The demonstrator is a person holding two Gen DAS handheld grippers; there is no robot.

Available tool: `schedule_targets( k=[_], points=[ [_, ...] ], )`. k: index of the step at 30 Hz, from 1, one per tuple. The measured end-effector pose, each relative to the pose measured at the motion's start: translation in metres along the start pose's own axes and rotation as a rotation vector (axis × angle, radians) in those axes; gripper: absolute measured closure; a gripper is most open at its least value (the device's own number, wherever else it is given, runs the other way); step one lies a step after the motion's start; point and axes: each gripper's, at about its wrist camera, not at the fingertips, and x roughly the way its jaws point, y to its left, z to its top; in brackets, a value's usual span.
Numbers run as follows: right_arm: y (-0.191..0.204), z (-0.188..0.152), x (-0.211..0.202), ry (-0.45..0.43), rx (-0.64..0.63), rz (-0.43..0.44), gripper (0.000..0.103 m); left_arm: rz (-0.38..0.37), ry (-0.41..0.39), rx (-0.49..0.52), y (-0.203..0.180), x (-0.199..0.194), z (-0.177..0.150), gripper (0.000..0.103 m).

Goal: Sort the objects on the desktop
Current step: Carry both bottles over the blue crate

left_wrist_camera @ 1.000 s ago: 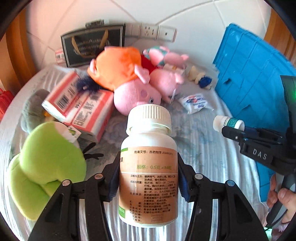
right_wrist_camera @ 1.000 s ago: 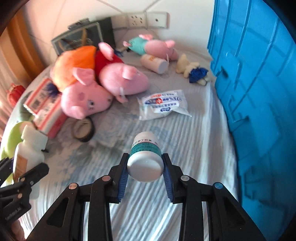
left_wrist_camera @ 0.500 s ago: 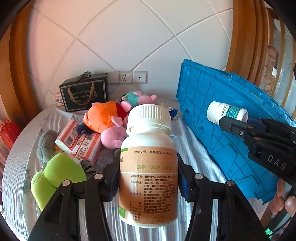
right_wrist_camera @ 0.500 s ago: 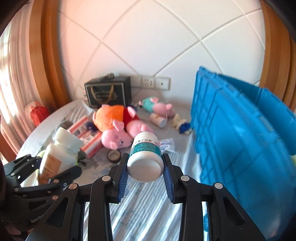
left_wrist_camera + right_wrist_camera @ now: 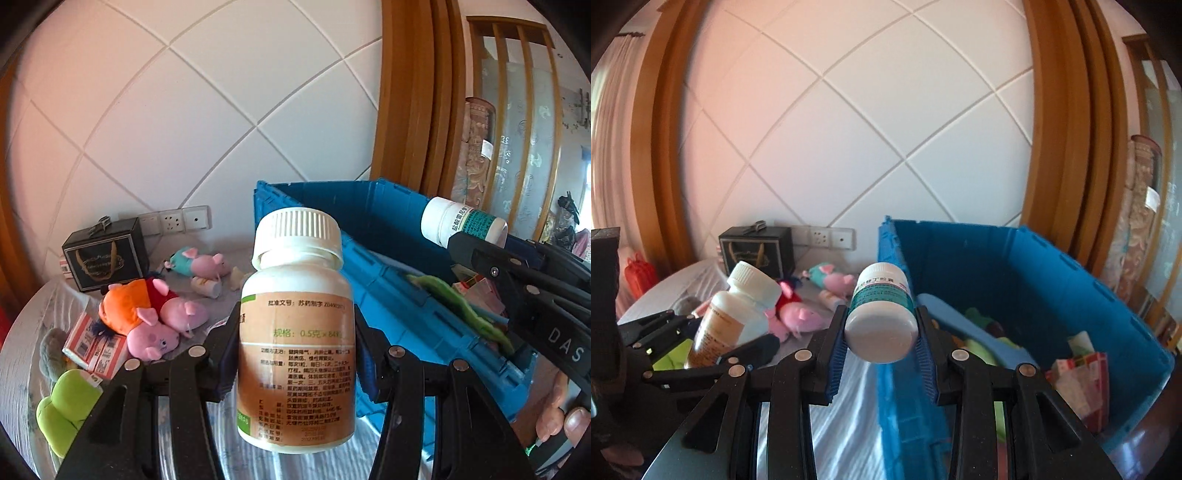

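Observation:
My left gripper (image 5: 295, 354) is shut on a large white pill bottle (image 5: 297, 332) with a tan label and a ribbed white cap, held upright high above the table. My right gripper (image 5: 881, 325) is shut on a small white bottle with a teal label (image 5: 881, 314), lying along the fingers with its flat end toward the camera. Both hang near the left wall of the blue crate (image 5: 1034, 280), which holds green and pink items. In the left wrist view the small bottle (image 5: 461, 223) shows over the blue crate (image 5: 373, 221). The large bottle (image 5: 735, 314) appears at left in the right wrist view.
On the striped cloth lie pink pig plush toys (image 5: 159, 317), a red-and-white box (image 5: 92, 347), a green plush (image 5: 66, 402) and a small cup (image 5: 207, 286). A black gift box (image 5: 105, 254) stands by the wall sockets (image 5: 173, 221). A wooden frame (image 5: 413, 92) rises behind the crate.
Both grippers have risen from low over the table with their bottles still held and moved toward the crate. The crate's inside has come into view.

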Motion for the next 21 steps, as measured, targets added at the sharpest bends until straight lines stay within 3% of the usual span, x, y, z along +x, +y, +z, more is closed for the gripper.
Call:
schedule_targets(
  k=[6, 14, 21],
  points=[
    [-0.075, -0.006, -0.026, -0.031, 0.043, -0.122, 0.069, -0.048, -0.028, 0.049, -0.073, 0.004, 0.023, 0.052],
    [-0.166, -0.029, -0.027, 0.01, 0.076, -0.23, 0.069, -0.099, -0.017, 0.122, -0.161, 0.021, 0.035, 0.052],
    [-0.223, -0.046, -0.012, 0.072, 0.069, -0.263, 0.069, -0.102, 0.075, 0.166, -0.213, 0.045, 0.028, 0.052]
  ],
)
